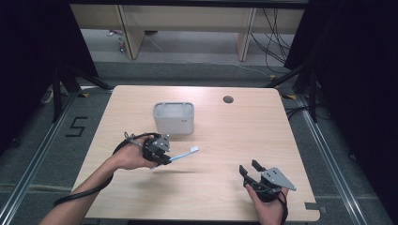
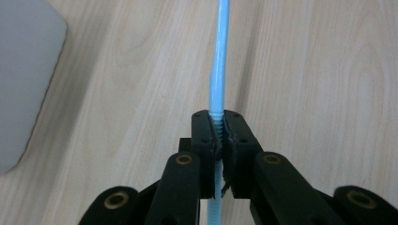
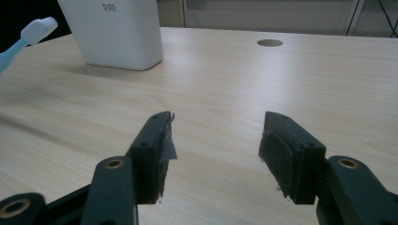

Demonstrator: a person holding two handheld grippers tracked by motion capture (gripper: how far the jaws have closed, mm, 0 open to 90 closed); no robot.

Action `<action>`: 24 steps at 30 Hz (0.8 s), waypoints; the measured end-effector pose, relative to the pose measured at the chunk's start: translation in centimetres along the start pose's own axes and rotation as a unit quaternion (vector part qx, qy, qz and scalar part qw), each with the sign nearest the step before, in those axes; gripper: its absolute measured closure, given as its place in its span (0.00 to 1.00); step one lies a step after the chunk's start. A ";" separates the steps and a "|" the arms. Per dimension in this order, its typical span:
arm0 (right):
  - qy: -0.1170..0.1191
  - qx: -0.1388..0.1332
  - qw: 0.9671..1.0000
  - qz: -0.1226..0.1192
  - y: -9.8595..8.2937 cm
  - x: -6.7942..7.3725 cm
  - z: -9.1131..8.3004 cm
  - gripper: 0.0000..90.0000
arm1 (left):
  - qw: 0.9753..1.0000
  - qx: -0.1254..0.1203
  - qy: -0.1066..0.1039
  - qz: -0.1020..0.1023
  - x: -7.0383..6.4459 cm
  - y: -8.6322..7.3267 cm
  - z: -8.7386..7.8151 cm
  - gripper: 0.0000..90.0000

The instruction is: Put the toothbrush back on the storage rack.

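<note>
High view: left hand-held gripper [image 1: 165, 157] clamps toothbrush [image 1: 184, 153] by its handle, above the worktop [image 1: 225, 140], bristles toward 2 o'clock (likely bound for white bin [image 1: 173, 118] at 12). Right hand-held gripper [image 1: 249, 168] idle, jaws apart.

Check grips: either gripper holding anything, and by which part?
Left gripper is shut on the blue toothbrush, clamped on its ribbed handle, with the bristle head sticking out free. Right gripper is open and holds nothing.

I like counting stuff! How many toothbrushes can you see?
1. The toothbrush is clamped in the left gripper, above the table, near the bin. Inside the bin isn't fully visible.
</note>
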State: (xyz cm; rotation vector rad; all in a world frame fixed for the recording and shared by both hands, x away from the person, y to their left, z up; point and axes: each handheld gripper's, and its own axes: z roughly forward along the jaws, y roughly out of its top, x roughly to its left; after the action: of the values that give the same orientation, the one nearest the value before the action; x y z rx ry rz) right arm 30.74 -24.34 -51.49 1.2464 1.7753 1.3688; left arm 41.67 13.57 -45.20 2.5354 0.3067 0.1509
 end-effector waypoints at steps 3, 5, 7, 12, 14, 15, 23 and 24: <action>-0.003 -0.002 1.000 -0.023 0.0 -0.3 0.1 0.49 | 1.000 -0.026 0.005 0.002 0.2 -0.3 -0.1 0.93; 0.004 -0.001 1.000 -0.009 0.0 -0.1 0.2 0.49 | 0.999 -0.043 0.005 0.003 0.2 -0.6 -0.2 0.93; 0.001 -0.003 1.000 -0.020 0.0 -0.2 0.1 0.49 | 0.999 -0.054 0.006 0.006 0.3 -0.9 -0.3 0.93; 0.001 -0.002 1.000 -0.013 0.0 -0.1 0.2 0.49 | 0.996 -0.093 0.007 -0.010 0.2 -1.4 -0.2 0.93; 0.003 -0.002 1.000 -0.012 0.0 -0.2 0.2 0.49 | 0.994 -0.111 0.012 -0.013 0.2 -1.5 -0.2 0.93; 0.002 0.006 1.000 -0.013 0.1 -0.2 0.1 0.49 | 0.993 -0.119 0.013 -0.020 0.2 -1.6 -0.3 0.93; -0.001 -0.004 1.000 -0.020 0.0 -0.2 0.1 0.50 | 0.979 -0.193 0.029 -0.062 0.3 -2.5 -1.0 0.93; -0.002 -0.004 1.000 -0.020 0.0 -0.2 0.1 0.49 | 0.975 -0.206 0.031 -0.073 0.2 -2.6 -1.0 0.93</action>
State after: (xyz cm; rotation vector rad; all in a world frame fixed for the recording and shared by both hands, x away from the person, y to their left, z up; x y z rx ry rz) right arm 30.96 -24.49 -51.53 1.2010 1.7819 1.3489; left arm 41.26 16.22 -45.83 2.0924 0.4359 0.2123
